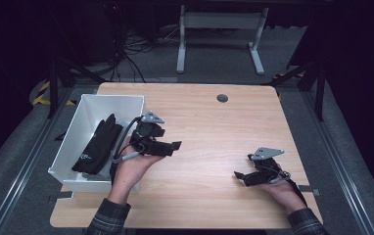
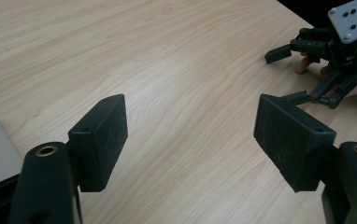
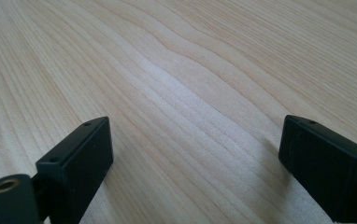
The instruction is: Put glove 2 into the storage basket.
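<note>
Light wood-grain table [image 1: 214, 127], rounded corners, small round grommet hole near the far edge. At its left side sits a white rectangular plastic bin [image 1: 77, 128] holding a black fabric item [image 1: 99, 144], folded or bunched, with a small pale logo near its lower end; it looks like a glove or a pair of gloves, but the type cannot be told for sure. It lies fully inside the bin, along the right wall. The left gripper [image 1: 174, 146] hangs just outside the bin's right wall, over bare table, pointing toward the table's middle. Jaws apart, nothing between them; the left gripper view shows plain wood grain through the gap [image 2: 190, 135] and a corner of the bin at lower left. The right gripper [image 1: 237, 175] is low over the table near the front right, well apart from the bin, jaws also spread wide and empty [image 3: 193, 154]; that view shows nothing but bare wood. Judgement: if the work is stowing the black item, that part reads as done, since it is in the bin and both jaws are free. If the work is taking it out, nothing has been lifted yet, and the left gripper is the nearer one to reach in. No other loose things on the table.
</note>
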Demonstrator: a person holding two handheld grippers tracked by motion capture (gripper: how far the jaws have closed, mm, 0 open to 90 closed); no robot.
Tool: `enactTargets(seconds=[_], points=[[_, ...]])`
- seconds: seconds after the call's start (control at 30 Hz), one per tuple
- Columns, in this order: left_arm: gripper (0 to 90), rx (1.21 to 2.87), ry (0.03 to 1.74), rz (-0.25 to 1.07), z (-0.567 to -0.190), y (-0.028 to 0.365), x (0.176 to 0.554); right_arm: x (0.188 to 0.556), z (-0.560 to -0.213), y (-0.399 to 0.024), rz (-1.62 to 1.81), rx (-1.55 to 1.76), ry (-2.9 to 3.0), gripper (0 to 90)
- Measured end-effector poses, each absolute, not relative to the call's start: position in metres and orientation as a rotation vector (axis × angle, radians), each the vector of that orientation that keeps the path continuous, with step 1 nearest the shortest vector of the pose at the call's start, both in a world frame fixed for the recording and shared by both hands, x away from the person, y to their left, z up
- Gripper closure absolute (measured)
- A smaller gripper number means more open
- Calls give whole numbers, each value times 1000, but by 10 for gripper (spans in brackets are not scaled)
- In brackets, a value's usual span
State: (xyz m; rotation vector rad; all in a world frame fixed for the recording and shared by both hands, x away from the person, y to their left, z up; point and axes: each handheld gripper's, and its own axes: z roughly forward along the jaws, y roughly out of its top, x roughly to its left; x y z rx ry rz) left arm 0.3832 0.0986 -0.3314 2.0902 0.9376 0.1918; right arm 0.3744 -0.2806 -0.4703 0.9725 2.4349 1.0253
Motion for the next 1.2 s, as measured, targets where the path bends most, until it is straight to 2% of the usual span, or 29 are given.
enactTargets(seconds=[0.43,1.2], points=[[256,2167,871,177,-371,62,379,374,-470,-281,1023,972,2434,104],[155,2274,794,222,-442,46,369,374,-470,-280,1024,973,2434,104]])
